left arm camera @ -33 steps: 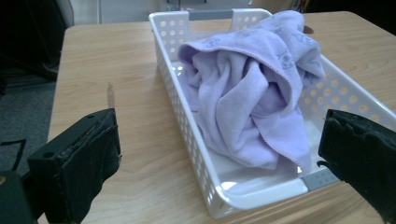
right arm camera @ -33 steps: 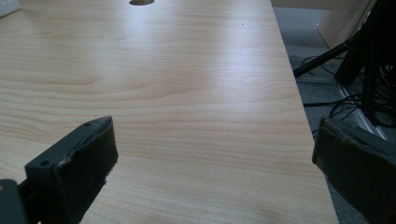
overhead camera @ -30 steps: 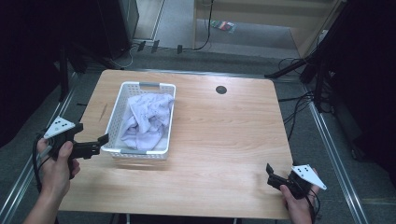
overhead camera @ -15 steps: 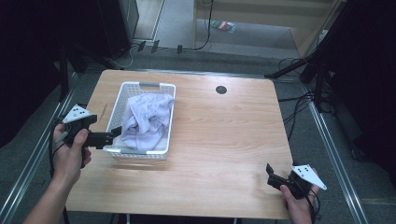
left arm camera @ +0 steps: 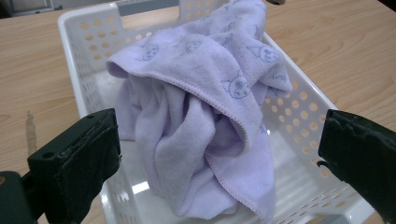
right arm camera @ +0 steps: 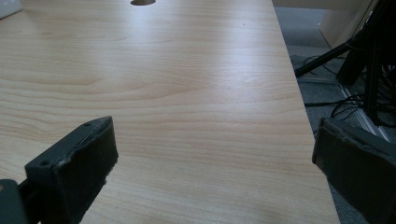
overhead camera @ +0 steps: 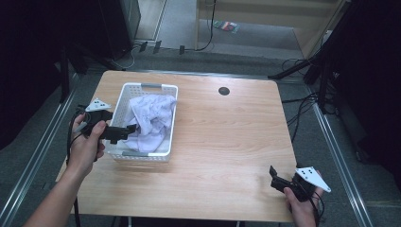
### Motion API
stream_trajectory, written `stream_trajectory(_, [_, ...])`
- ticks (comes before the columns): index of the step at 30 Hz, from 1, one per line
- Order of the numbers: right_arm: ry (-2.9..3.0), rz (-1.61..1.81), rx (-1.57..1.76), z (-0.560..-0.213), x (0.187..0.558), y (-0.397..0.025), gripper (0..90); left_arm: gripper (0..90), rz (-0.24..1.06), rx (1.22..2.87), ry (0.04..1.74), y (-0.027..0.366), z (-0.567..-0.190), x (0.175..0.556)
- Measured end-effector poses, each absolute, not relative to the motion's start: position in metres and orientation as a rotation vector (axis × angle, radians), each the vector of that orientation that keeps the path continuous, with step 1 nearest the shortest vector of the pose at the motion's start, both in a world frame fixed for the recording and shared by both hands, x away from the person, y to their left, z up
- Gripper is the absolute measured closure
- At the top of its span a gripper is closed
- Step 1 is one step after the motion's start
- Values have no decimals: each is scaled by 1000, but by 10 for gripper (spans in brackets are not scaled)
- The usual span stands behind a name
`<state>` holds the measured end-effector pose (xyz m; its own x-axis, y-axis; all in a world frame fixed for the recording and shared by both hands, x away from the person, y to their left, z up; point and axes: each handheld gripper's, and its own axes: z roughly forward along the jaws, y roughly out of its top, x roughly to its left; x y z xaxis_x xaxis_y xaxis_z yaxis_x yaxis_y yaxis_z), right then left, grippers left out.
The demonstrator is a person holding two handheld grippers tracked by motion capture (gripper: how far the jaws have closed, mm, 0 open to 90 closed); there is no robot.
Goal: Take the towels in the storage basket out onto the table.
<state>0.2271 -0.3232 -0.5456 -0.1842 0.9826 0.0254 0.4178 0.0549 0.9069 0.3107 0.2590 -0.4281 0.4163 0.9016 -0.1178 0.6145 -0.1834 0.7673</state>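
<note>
Here, in the high view, a lilac towel lies crumpled in a white perforated basket on the left part of the wooden bench. The heap runs along the basket's long axis, from the near end toward the far handle, and one fold drapes onto the right rim. The left gripper reaches over the basket's near left wall, its tips at the edge of the cloth. The right gripper rests low at the near right corner of the bench, well apart from the basket.

In the left gripper view, the jaws stand wide apart on either side of the towel, holding nothing. The cloth looks like soft terry with a small printed pattern and a stitched hem: light, limp, not slippery, and nothing that would break. It should sag and unfold when lifted, so a pinch on the thick hemmed ridge running down the middle of the heap seems the best hold; a thin single layer would likely trail. The basket is light and may shift with a tug.

In the right gripper view, the jaws are also spread wide over bare bench, gripping nothing.
</note>
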Motion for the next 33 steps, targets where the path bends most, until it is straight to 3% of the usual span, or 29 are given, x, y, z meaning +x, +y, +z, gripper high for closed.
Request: stream_trajectory(33, [1683, 1102, 1410, -546, 227, -324, 1, 0, 306, 2115, 1428, 219, -464, 384])
